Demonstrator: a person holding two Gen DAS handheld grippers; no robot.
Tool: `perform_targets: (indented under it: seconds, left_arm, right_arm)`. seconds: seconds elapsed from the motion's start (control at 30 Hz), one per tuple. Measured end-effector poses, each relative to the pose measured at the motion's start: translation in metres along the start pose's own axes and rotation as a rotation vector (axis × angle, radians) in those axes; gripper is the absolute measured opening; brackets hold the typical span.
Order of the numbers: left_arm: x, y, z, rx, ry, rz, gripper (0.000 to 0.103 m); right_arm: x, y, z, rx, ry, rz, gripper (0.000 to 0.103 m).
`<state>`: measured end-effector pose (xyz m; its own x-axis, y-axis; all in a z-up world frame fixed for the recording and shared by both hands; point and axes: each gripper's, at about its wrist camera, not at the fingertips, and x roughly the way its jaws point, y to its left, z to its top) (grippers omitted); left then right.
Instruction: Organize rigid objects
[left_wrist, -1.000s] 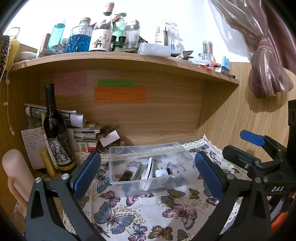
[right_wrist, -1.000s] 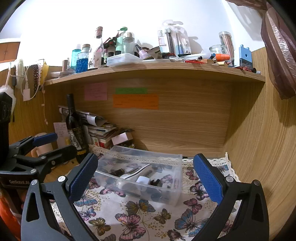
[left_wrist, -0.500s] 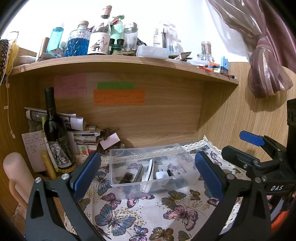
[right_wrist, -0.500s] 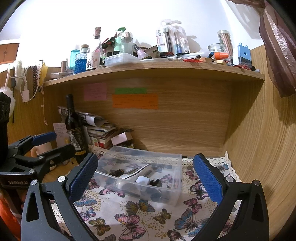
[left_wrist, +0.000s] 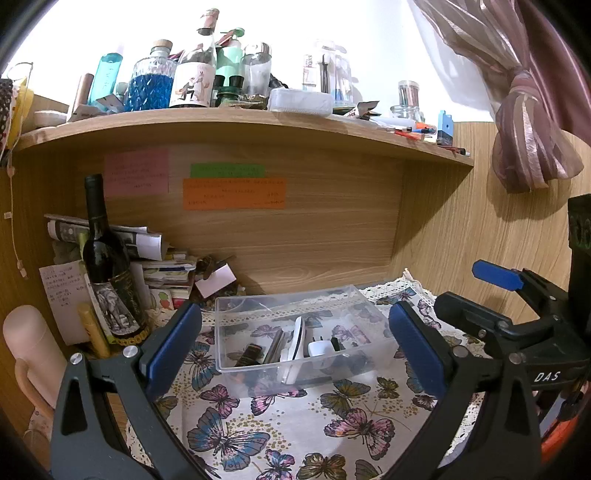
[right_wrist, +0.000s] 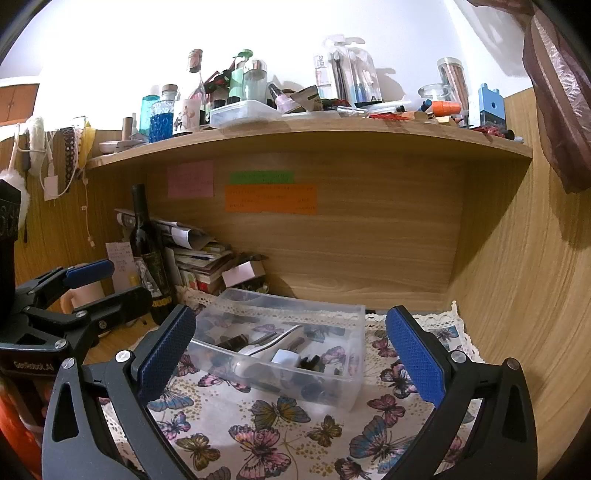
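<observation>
A clear plastic box (left_wrist: 343, 306) stands on a butterfly-print cloth (left_wrist: 280, 424) under the wooden shelf. It holds several small rigid items, among them a white handled tool (left_wrist: 295, 343), a white plug (left_wrist: 319, 349) and dark tubes (left_wrist: 251, 352). My left gripper (left_wrist: 295, 349) is open and empty, held in front of the box. My right gripper (right_wrist: 291, 356) is open and empty, also in front of the box (right_wrist: 332, 325). The right gripper shows at the right of the left wrist view (left_wrist: 495, 295); the left gripper shows at the left of the right wrist view (right_wrist: 96, 284).
A dark wine bottle (left_wrist: 107, 266) stands left of the box beside a stack of papers and books (left_wrist: 162, 266). A pink cylinder (left_wrist: 29, 354) is at far left. The upper shelf (left_wrist: 240, 122) is crowded with bottles and jars. A wooden wall (right_wrist: 524, 295) closes the right side.
Both views have tilted up slightly, so the box and cloth sit a little lower in frame. Both grippers stay open and empty.
</observation>
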<state>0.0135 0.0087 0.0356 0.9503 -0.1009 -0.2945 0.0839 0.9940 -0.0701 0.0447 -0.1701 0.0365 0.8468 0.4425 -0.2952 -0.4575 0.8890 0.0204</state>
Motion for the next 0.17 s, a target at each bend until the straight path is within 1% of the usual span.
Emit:
perform_targets:
  seconds: [0.17]
  left_arm:
    - [0.0035, 0.0029, -0.0006, -0.006, 0.007, -0.012, 0.103]
  right_arm:
    - [0.0018, -0.0019, -0.0004, 0.000, 0.004, 0.002, 0.103]
